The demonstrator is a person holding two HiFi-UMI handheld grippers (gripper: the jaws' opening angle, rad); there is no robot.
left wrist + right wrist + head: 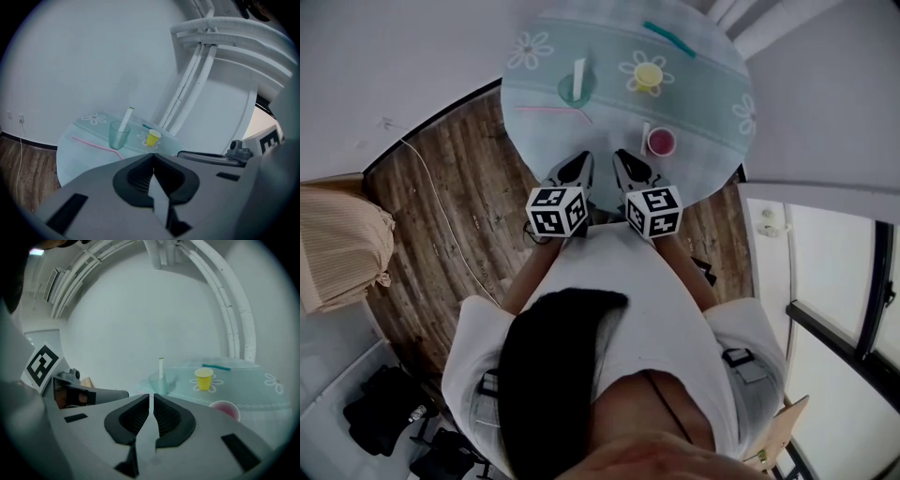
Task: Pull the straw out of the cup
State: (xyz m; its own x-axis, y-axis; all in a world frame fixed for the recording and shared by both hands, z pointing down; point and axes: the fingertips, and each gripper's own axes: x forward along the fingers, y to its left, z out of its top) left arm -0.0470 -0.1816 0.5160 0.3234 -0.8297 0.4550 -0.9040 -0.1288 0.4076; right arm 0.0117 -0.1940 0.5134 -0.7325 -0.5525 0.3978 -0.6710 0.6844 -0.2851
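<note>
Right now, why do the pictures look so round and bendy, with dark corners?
Left gripper view: a very wide lens leaves black corners and bends the straight white pipes into curves. Right gripper view: the same dark ring, and the pipes arc overhead. Head view: the round table bulges, and the light is flat, with no hard shadows.

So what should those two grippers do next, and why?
Probably reach the left gripper forward toward the clear cup, opening its jaws on the way. The white straw stands in that cup, untouched, while both the left and the right gripper hang shut and empty at the near edge of the table.
</note>
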